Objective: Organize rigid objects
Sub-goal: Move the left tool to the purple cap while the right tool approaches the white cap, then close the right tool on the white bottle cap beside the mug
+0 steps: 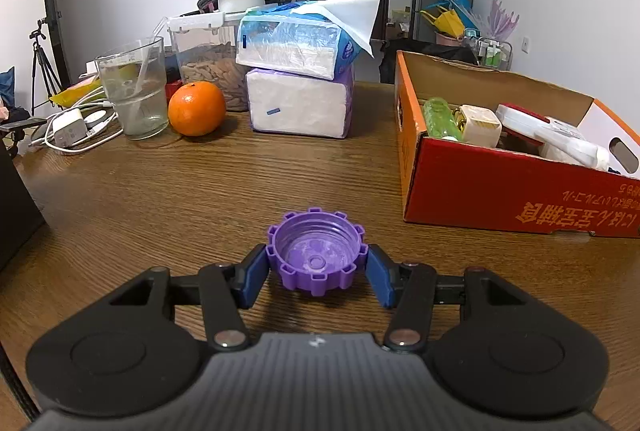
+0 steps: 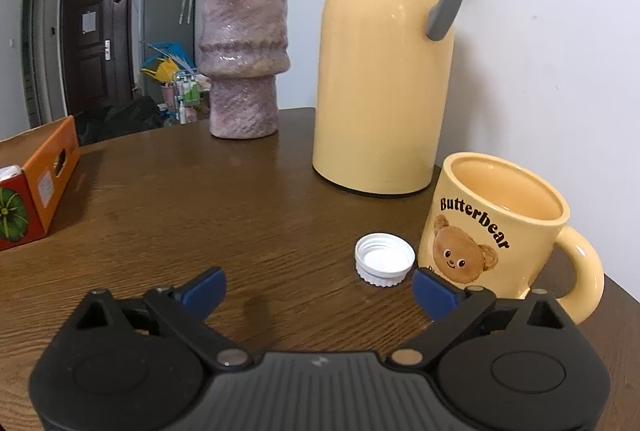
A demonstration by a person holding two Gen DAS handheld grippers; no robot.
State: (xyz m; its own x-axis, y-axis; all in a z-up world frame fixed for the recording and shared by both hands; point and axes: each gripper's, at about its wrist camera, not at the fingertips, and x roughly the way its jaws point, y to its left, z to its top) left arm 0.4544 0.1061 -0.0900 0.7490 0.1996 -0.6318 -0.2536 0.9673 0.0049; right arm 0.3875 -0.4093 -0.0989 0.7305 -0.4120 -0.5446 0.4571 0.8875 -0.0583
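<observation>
Left wrist view: my left gripper (image 1: 317, 263) angles down low over the wooden table (image 1: 160, 199), its blue fingers (image 1: 253, 281) pressed against both sides of the purple cap (image 1: 316, 256), which sits open side up on the tabletop, well short of the orange box (image 1: 480, 179) to the right. Right wrist view: my right gripper (image 2: 318, 289) also tilts down toward the table, jaws spread wide with nothing between them; the white cap (image 2: 384, 259) lies open side up just ahead, beside the yellow bear mug (image 2: 504, 227).
</observation>
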